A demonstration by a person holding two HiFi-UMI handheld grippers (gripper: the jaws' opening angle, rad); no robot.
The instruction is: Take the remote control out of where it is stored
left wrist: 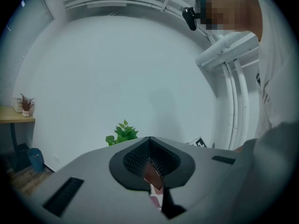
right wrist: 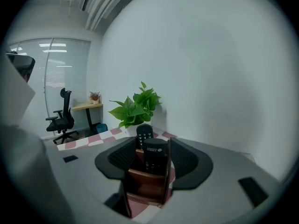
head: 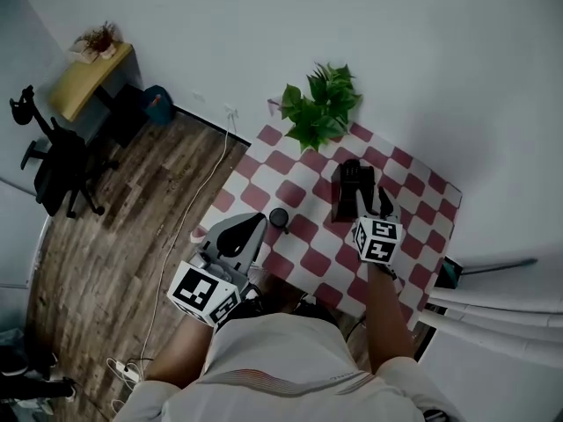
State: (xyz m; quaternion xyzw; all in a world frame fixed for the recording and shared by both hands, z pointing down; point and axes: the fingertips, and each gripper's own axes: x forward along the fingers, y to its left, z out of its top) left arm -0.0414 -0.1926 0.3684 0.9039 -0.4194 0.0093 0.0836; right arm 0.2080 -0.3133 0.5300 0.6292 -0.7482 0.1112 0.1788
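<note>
A brown wooden holder stands on the red-and-white checked table, also seen in the head view as the holder. Two black remote controls stand upright in it: the front remote and the rear remote. My right gripper is open, its jaws standing on either side of the holder and remotes without pressing on them. From above, the right gripper sits at the holder's near right side. My left gripper hovers over the table's near left edge, shut and empty; the left gripper points level toward the wall.
A potted green plant stands at the table's far edge, behind the holder. A small dark round object sits on the cloth between the grippers. Left of the table lie wooden floor, a cable, an office chair and a yellow desk.
</note>
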